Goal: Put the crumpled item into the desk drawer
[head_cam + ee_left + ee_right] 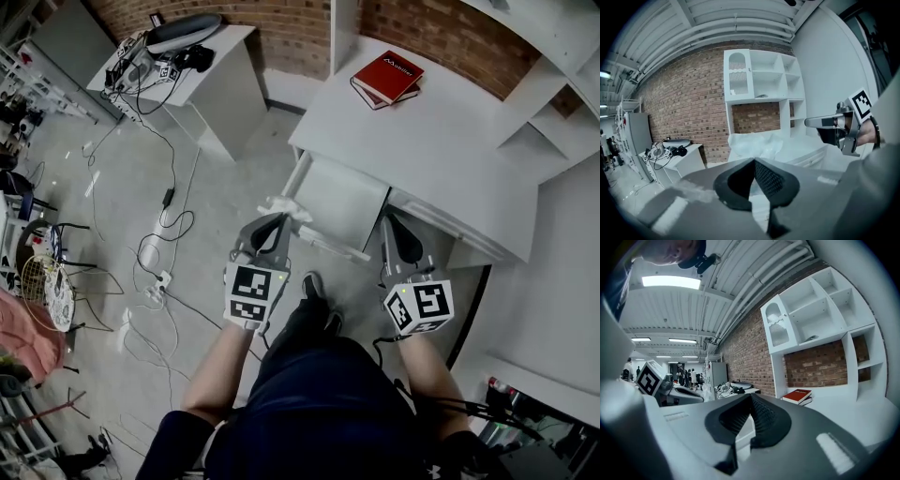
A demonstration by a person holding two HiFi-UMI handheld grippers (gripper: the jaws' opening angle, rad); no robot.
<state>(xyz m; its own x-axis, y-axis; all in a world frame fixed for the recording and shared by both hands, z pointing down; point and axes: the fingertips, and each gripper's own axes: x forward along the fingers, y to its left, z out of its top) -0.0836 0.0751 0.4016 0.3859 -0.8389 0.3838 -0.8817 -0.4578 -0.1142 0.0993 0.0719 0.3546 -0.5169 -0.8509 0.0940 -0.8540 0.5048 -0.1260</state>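
- Claw on the left (pixel 280 221) was closed, its tips pinching crumpled white paper (pixel 287 207) over the near left corner of the open drawer (pixel 342 202).
- Right claw (pixel 394 217) was closed on nothing, tips together, just beside the drawer's right edge.
- White counter (pixel 422 141) lay beyond, with stacked red books (pixel 387 77) toward its back.
- Brick wall (pixel 281 28) stood behind.

Brick wall (pixel 281 28), white open shelving (pixel 761 75), cluttered white side table (pixel 214 54), cable-strewn grey floor (pixel 103 187), ceiling strip lights (pixel 670 282).
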